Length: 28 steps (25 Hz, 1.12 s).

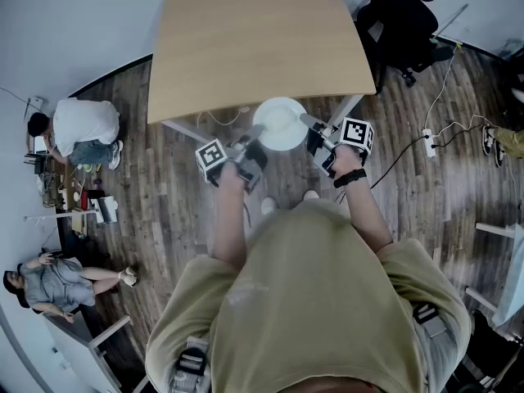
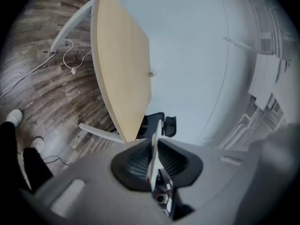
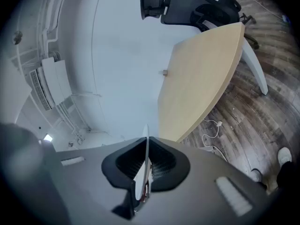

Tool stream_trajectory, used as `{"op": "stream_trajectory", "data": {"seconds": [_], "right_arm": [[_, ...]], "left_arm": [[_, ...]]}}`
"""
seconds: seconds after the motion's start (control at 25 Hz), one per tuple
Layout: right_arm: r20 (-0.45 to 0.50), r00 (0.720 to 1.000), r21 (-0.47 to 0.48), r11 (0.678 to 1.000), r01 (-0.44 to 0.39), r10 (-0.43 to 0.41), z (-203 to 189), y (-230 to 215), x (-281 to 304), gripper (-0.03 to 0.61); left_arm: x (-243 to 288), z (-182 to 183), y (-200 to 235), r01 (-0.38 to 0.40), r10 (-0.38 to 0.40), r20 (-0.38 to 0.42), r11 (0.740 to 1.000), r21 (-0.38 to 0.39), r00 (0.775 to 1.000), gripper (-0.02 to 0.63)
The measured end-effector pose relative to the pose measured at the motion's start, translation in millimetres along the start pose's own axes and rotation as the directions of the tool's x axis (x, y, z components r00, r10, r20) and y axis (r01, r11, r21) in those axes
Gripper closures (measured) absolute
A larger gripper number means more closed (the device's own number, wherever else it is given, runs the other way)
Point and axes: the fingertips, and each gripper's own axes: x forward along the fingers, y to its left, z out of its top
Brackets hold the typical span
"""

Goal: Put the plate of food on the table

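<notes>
A white round plate hangs in the air just in front of the near edge of the light wooden table. My left gripper is shut on its left rim and my right gripper is shut on its right rim. In the left gripper view the plate shows edge-on between the dark pads, with the table ahead. The right gripper view has the plate's thin rim clamped the same way, and the table beyond. No food can be made out on the plate.
A black office chair stands at the table's far right corner. A power strip with cables lies on the wooden floor to the right. Two people are by clutter at the left. White table legs slant below the top.
</notes>
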Motion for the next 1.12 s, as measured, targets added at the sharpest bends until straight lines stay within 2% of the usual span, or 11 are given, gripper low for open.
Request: {"op": "stream_trajectory", "data": {"seconds": [0.2, 0.56, 0.72, 1.12], "right_arm": [[0.001, 1.0, 0.019, 1.0, -0.006, 0.006, 1, 1, -4, 0.56], [-0.006, 1.0, -0.007, 1.0, -0.021, 0.021, 13, 2, -18, 0.56], [-0.009, 1.0, -0.007, 1.0, -0.016, 0.016, 1, 4, 1, 0.56], [-0.037, 0.998, 0.047, 0.998, -0.041, 0.043, 30, -26, -42, 0.558]], "left_arm": [[1, -3, -4, 0.009, -0.009, 0.006, 1.0, -0.011, 1.0, 0.588], [13, -17, -5, 0.017, -0.016, 0.026, 1.0, -0.025, 1.0, 0.586], [-3, -1, -4, 0.016, -0.015, 0.041, 0.999, -0.033, 0.999, 0.586], [32, -49, 11, -0.009, 0.013, 0.093, 0.999, -0.043, 0.996, 0.585]]}}
